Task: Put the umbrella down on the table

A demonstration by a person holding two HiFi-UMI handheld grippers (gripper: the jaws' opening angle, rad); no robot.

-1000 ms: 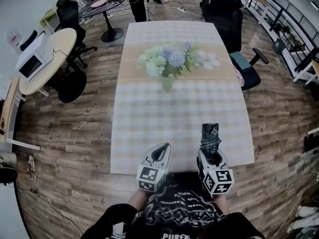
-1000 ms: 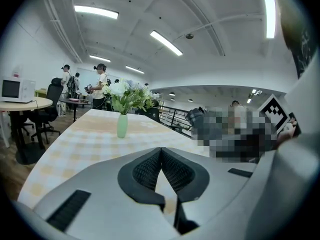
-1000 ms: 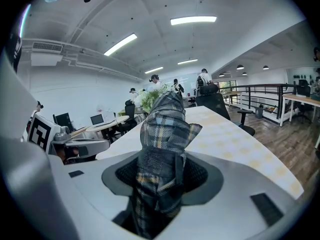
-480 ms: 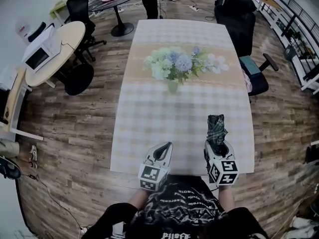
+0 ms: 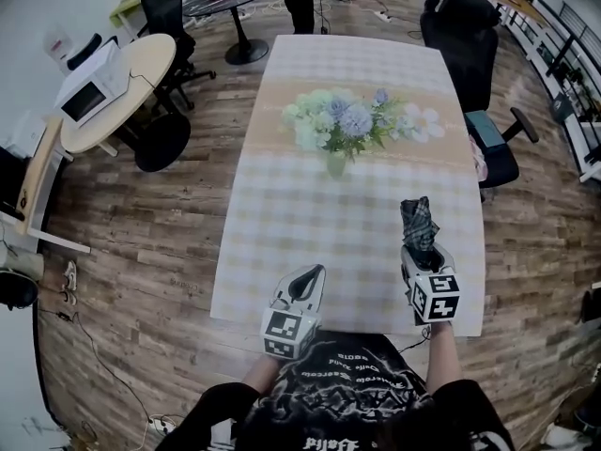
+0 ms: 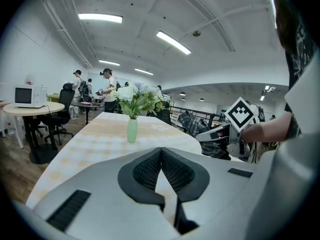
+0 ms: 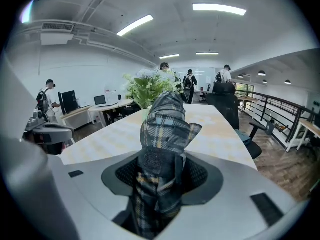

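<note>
Over the worktop's (image 5: 282,214) near right corner, the right gripper (image 5: 420,250) is clamped partway closed on the folded plaid umbrella (image 5: 418,222), which juts forward from its jaws. It looks light, soft fabric over a stiff core, best gripped mid-body as now. Beside it the left gripper (image 5: 308,278) is closed and empty

Umbrella (image 7: 165,134): plaid woven cloth, matt, creased. Table (image 5: 282,224): checked cloth cover, matt, smooth. Floor (image 5: 141,252) around table: wood planks, slight sheen. Left gripper (image 6: 161,151), right gripper (image 7: 162,160): matt grey plastic, ribbed black pads (image 6: 145,173).
</note>
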